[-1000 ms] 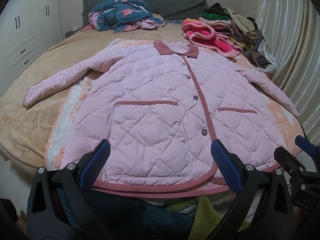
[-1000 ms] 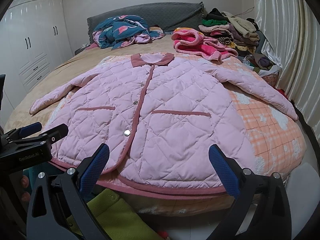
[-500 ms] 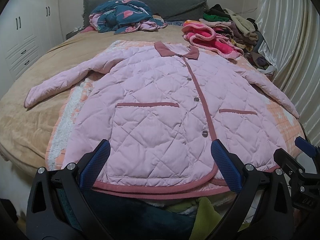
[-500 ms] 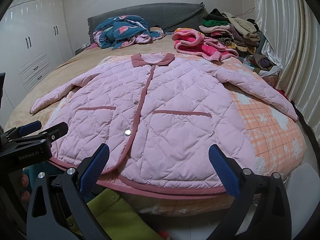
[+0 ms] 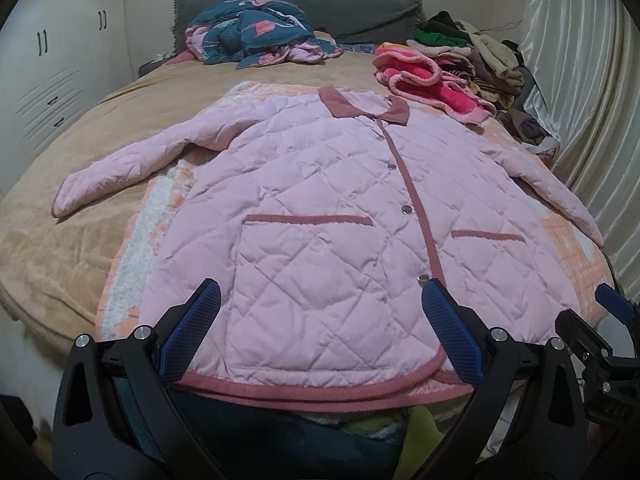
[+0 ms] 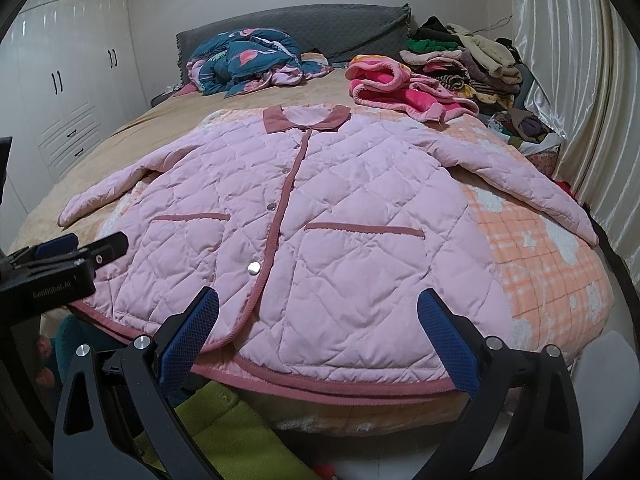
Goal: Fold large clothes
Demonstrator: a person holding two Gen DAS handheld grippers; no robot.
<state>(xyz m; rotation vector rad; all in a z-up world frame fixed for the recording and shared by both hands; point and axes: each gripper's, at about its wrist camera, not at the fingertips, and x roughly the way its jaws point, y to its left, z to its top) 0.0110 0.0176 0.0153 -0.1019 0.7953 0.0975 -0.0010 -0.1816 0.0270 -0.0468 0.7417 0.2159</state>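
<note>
We hold the left gripper (image 5: 320, 334) and right gripper (image 6: 318, 332) spread wide and empty above the hem of the pink quilted jacket (image 5: 340, 220), which lies buttoned and flat on the bed (image 5: 60, 240) — collar toward the headboard (image 5: 320, 4), hem toward us, sleeves angled outward. The risk we see: padded fabric slipping from a shallow pinch, or sleeves dragging crooked.

Blanket (image 5: 136, 240) mostly under jacket (image 5: 320, 240)
</note>
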